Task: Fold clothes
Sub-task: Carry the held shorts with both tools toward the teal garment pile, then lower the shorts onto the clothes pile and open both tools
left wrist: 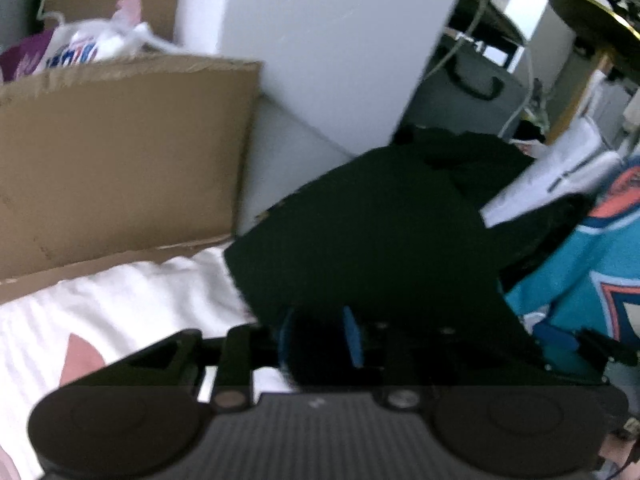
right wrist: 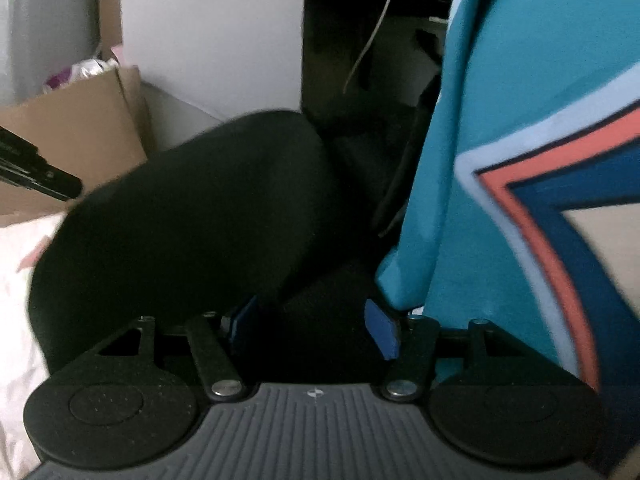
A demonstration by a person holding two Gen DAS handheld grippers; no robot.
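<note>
Looking along the left tool (left wrist: pixel 320 332): blue pads (left wrist: pixel 354 338) set fairly close, with a dark bunch of the black garment (left wrist: pixel 372 232) filling the gap. Cannot tell through the blur whether pinching it or merely lying around it. Spreading forward and right from the tip, the same black garment, rumpled, in a broad mound. Just left of the tool and under it, white cloth with pink shapes (left wrist: pixel 120 292), touching the garment's left edge. Right of the tool, close by, a teal jersey (left wrist: pixel 580 272) with orange, navy and white trim, overlapped at its near edge by the black fabric. Farther ahead on the left, an open cardboard box (left wrist: pixel 120 152) with a white plastic bag (left wrist: pixel 92 44) inside. Beyond the mound, a white panel (left wrist: pixel 328 40) standing upright.

Turning to the right tool (right wrist: pixel 312 326): released, pads (right wrist: pixel 382 334) standing wide, the face of the right one bare and pressing on nothing. Black garment (right wrist: pixel 192 208) lying low between them and bulging up ahead and to the left, covering part of the left pad. Hanging immediately right of the tip, the teal jersey (right wrist: pixel 500 120), its lower corner just above the right pad. Far left, the cardboard box (right wrist: pixel 80 132) again, and the white cloth (right wrist: pixel 16 300) at the near left edge.
</note>
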